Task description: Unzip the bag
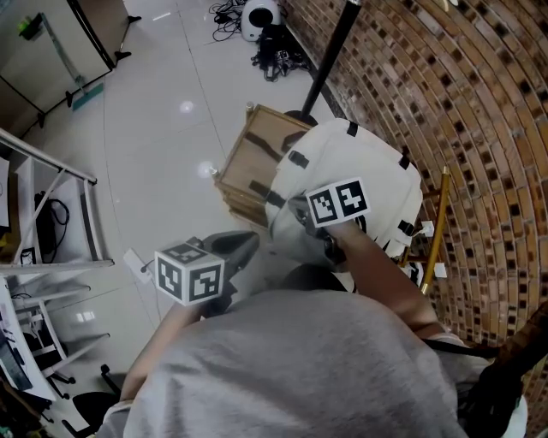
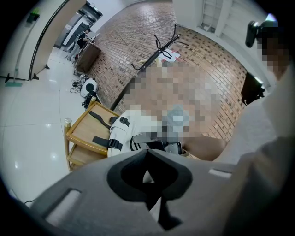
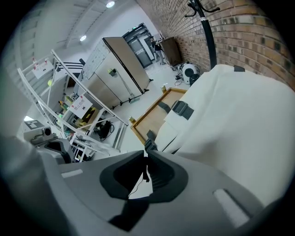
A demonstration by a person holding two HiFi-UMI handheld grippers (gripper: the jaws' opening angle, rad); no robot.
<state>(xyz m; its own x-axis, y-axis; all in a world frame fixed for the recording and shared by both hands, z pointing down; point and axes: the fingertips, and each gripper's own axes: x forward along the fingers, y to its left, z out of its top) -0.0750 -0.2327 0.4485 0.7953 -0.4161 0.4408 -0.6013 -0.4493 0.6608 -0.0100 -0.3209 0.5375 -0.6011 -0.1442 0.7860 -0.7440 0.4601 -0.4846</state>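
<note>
A white backpack [image 1: 360, 162] with black straps and buckles hangs by the brick wall, its lower part against a wooden rack [image 1: 248, 162]. My right gripper [image 1: 300, 221] is at the bag's lower left edge, under its marker cube. In the right gripper view the right gripper [image 3: 146, 154] is shut, the bag [image 3: 230, 115] fills the right side, and a black tab [image 3: 149, 145] sits just past the tips; I cannot tell whether it is held. My left gripper [image 1: 244, 242] hangs lower left, apart from the bag. The left gripper [image 2: 147, 151] is shut and holds nothing, pointed toward the bag [image 2: 126, 131].
A black coat-stand pole [image 1: 330, 51] rises behind the bag along the brick wall [image 1: 454, 94]. A gold pole [image 1: 437, 222] stands to the bag's right. Metal shelving [image 1: 43, 214] lines the left. Cables and a white device [image 1: 257, 17] lie on the tiled floor beyond.
</note>
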